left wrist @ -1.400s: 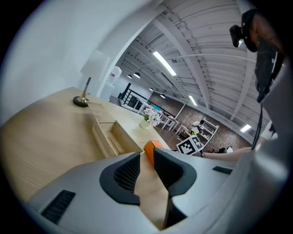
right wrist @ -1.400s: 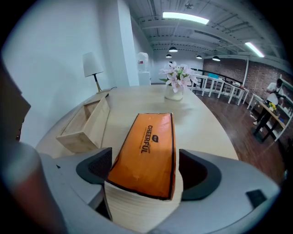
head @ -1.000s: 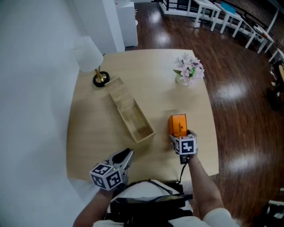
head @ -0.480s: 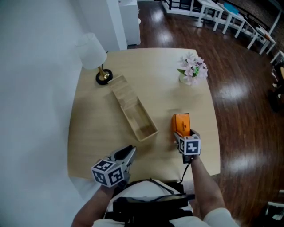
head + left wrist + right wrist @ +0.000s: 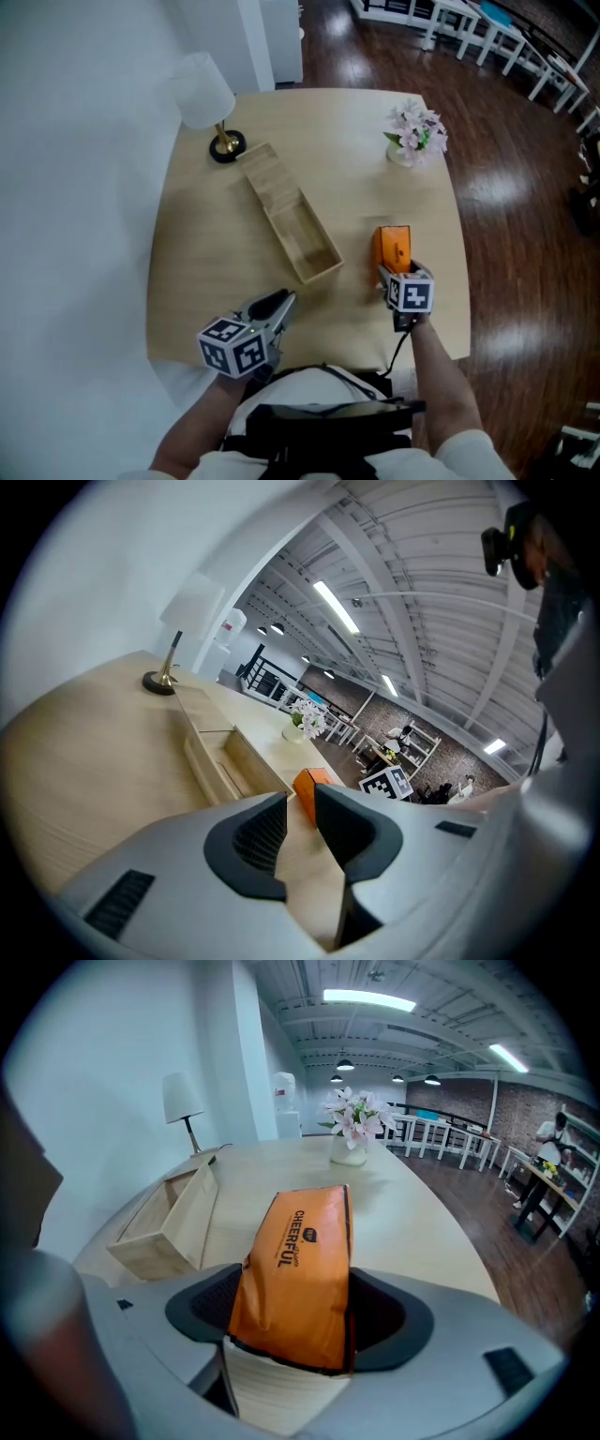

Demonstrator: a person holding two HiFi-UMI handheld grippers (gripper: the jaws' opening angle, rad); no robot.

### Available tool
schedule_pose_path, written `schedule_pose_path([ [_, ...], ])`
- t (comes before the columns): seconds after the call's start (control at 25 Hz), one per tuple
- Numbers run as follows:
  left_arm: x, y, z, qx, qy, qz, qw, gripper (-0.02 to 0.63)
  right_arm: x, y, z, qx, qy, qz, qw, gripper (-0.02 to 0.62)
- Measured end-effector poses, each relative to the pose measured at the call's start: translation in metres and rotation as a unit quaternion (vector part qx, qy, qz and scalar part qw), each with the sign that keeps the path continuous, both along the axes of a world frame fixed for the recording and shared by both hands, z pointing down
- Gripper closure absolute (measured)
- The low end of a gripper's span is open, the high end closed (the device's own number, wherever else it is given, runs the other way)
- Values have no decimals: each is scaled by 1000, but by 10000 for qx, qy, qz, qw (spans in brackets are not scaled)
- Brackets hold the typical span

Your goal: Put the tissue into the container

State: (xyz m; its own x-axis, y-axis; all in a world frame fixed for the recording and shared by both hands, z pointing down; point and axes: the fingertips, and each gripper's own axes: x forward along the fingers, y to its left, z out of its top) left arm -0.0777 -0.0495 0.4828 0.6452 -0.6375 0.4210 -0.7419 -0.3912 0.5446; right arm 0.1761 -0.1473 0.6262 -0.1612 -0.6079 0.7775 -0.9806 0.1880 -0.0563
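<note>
An orange tissue pack lies on the table's right half, right of the long open wooden container. My right gripper is at the pack's near end. In the right gripper view the pack fills the gap between the jaws. They have just been closing and both pads touch its sides. The container stands empty to its left. My left gripper hovers near the front edge, its jaws a narrow slit apart with nothing between them. Beyond them I see the container and the pack.
A white-shaded lamp on a brass foot stands at the table's back left. A vase of pink flowers sits at the back right. Dark wood floor lies past the table's right edge, with white tables further off.
The whole scene has slid a little up and right in the head view. Both grippers keep their places on the table. The right jaws sit closer around the pack.
</note>
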Motion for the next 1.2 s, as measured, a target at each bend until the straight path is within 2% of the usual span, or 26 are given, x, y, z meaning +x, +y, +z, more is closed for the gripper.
schedule_pose_path([
  [0.36, 0, 3, -1, 35, 62, 36, 10000, 528, -1, -1, -4, 77, 51, 21, 10000, 238],
  [0.8, -3, 3, -1, 47, 128, 1, 9999, 528, -3, -7, -39, 378, -47, -51, 9993, 242],
  [1.2, -27, -6, 1, 155, 40, -224, 9996, 528, -58, -33, -98, 1008, -289, -543, 9930, 244],
])
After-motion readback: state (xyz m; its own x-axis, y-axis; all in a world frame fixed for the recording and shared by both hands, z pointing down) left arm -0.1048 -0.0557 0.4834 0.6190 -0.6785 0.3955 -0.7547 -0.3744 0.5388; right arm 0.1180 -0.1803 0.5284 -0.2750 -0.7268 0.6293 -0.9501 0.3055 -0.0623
